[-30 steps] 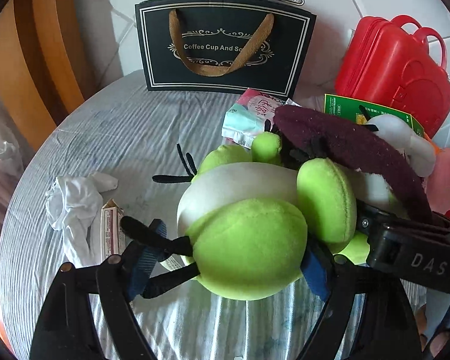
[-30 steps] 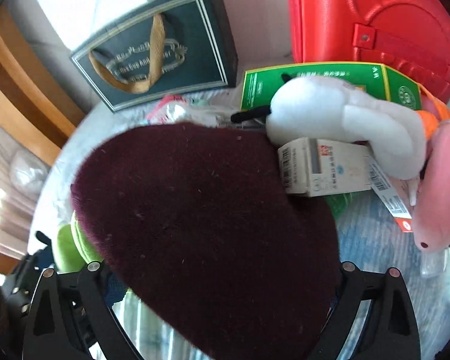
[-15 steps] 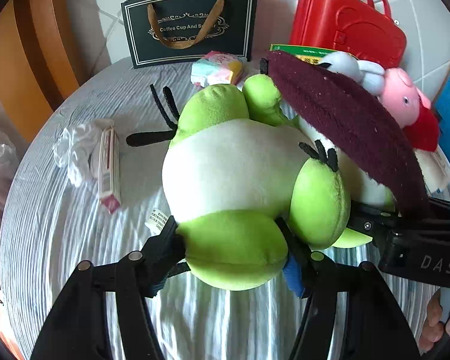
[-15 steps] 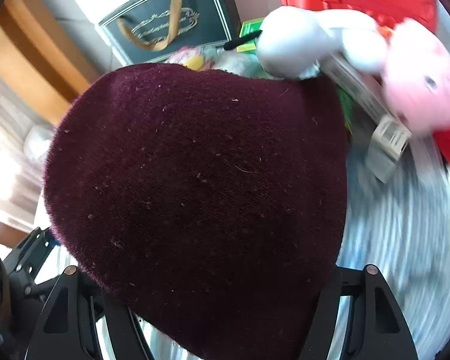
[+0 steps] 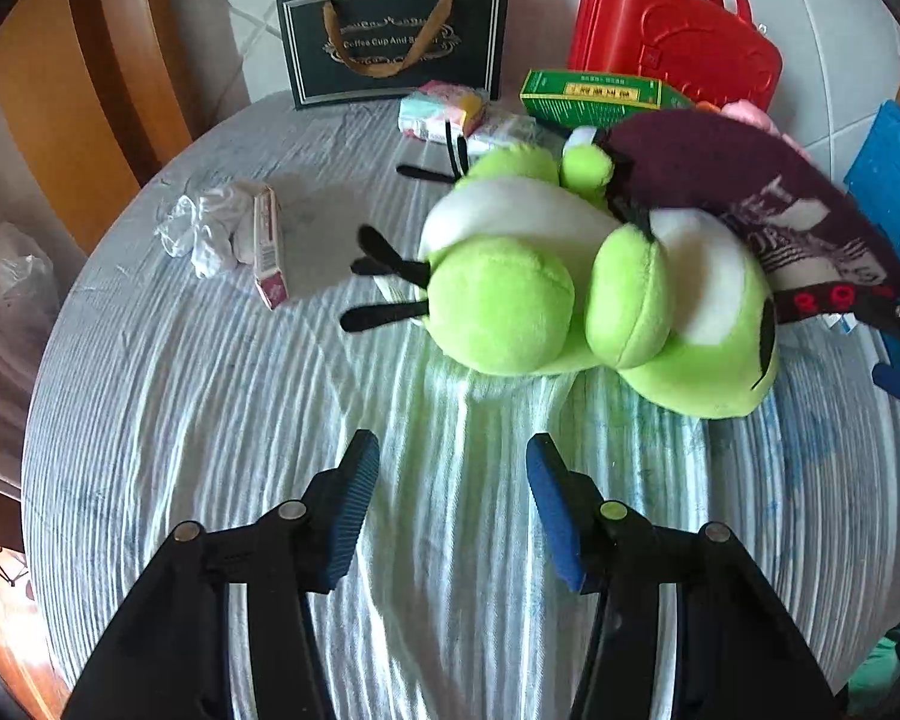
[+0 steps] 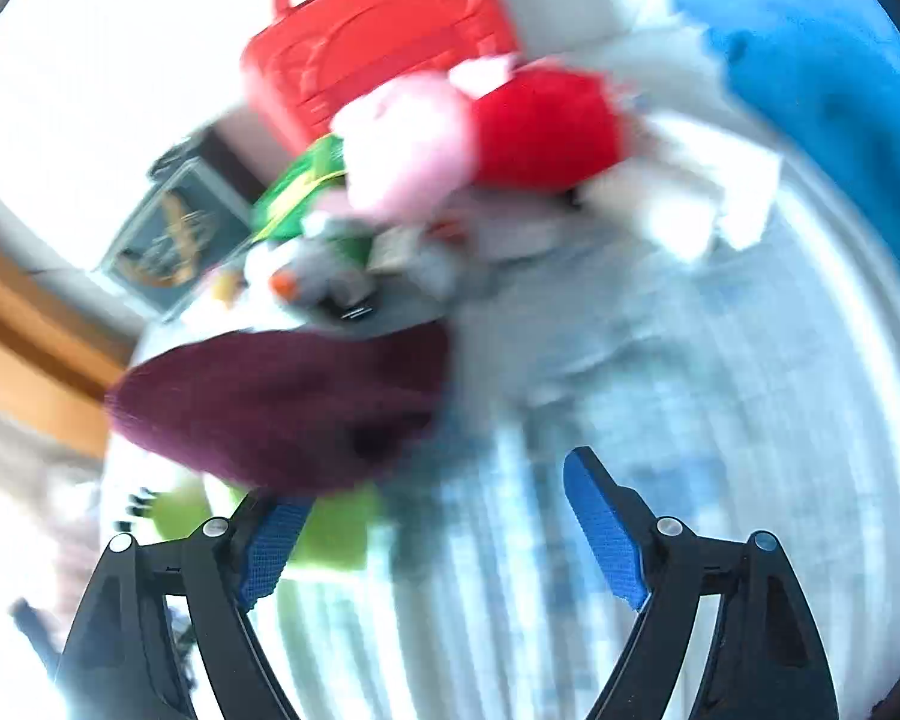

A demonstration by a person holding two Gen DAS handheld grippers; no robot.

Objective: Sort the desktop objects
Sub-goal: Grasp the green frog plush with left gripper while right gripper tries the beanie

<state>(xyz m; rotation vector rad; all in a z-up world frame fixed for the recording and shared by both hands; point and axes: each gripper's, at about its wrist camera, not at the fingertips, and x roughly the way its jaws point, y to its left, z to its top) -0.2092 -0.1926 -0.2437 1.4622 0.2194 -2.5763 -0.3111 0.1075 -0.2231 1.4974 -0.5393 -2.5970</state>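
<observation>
A green and white plush toy (image 5: 540, 294) lies on the striped tablecloth (image 5: 210, 420), just ahead of my left gripper (image 5: 450, 441). Its jaws are closing with nothing between the blue pads. A maroon knit hat (image 5: 720, 180) is draped over the right side of the plush. In the blurred right wrist view the hat (image 6: 282, 402) lies left of centre, over the tip of the left finger of my right gripper (image 6: 432, 480). That gripper's jaws are opening and only tablecloth shows between them.
A black gift bag (image 5: 390, 42), a red plastic case (image 5: 672, 42), a green box (image 5: 594, 96) and tissue packs (image 5: 444, 111) stand at the back. A crumpled white wad (image 5: 204, 228) and small box (image 5: 267, 246) lie left. A pink pig plush (image 6: 408, 150) lies near the case.
My left gripper let go of the green plush and drew back; the plush now lies on the table. The right gripper released the hat, which lies over the plush, and swung right.
</observation>
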